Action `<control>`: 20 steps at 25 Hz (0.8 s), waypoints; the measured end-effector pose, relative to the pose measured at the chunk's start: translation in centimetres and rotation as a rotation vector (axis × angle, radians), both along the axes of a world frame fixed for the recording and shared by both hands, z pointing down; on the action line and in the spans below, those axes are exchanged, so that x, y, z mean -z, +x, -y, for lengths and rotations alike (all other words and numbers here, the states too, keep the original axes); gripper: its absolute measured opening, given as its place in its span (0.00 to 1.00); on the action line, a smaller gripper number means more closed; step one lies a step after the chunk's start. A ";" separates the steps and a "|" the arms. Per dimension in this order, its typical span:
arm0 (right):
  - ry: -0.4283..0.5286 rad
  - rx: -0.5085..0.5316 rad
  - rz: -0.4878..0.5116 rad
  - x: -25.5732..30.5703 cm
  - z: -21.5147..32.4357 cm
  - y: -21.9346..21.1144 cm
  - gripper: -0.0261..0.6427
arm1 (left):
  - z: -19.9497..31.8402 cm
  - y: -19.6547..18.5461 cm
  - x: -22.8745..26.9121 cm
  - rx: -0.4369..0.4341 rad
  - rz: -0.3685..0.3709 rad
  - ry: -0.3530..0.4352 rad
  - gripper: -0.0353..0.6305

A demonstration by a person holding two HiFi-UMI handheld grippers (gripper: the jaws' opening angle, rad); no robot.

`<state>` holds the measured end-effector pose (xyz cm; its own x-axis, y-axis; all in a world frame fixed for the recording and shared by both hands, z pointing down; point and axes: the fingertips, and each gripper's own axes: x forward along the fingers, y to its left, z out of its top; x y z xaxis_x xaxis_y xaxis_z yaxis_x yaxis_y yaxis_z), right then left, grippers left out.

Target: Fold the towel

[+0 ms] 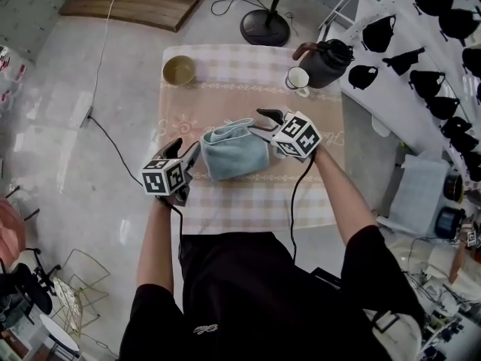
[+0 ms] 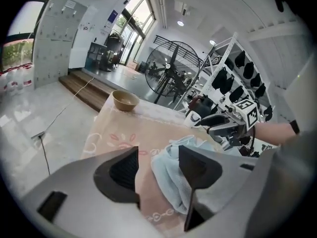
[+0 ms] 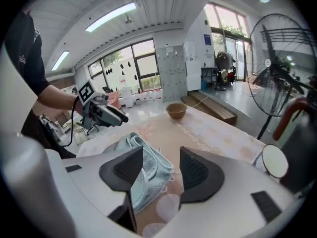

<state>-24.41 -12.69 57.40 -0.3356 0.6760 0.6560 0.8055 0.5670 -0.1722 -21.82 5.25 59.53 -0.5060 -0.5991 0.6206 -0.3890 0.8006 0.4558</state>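
A light blue towel (image 1: pixel 235 150) lies folded into a thick bundle in the middle of the table's pink checked cloth (image 1: pixel 248 201). My left gripper (image 1: pixel 186 151) sits at the towel's left edge with its jaws open. In the left gripper view the towel (image 2: pixel 171 175) lies in front of the gap, next to the right-hand jaw, and neither pad presses on it. My right gripper (image 1: pixel 264 121) is at the towel's far right corner, also open. In the right gripper view the towel (image 3: pixel 148 170) lies below and beyond the left-hand jaw, loose.
A tan bowl (image 1: pixel 179 70) stands at the table's far left corner. A white cup (image 1: pixel 298 79) and a dark kettle (image 1: pixel 327 62) stand at the far right. A fan's base (image 1: pixel 264 27) is on the floor beyond the table, and a white rack (image 1: pixel 421 66) is to the right.
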 end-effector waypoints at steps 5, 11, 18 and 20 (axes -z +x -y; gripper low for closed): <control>-0.068 -0.177 0.027 1.2 0.7 2.9 0.26 | -0.1 3.3 0.2 0.040 0.018 -0.034 0.40; -0.066 -0.265 0.031 0.4 1.5 8.0 0.04 | 1.9 8.5 0.0 0.040 0.040 -0.109 0.07; -0.028 -0.248 0.001 -1.4 1.5 14.6 0.04 | 4.9 15.0 -0.8 0.015 0.019 -0.131 0.06; -0.020 -0.234 -0.005 -1.7 1.1 16.6 0.04 | 5.3 16.5 -1.0 0.027 0.005 -0.125 0.06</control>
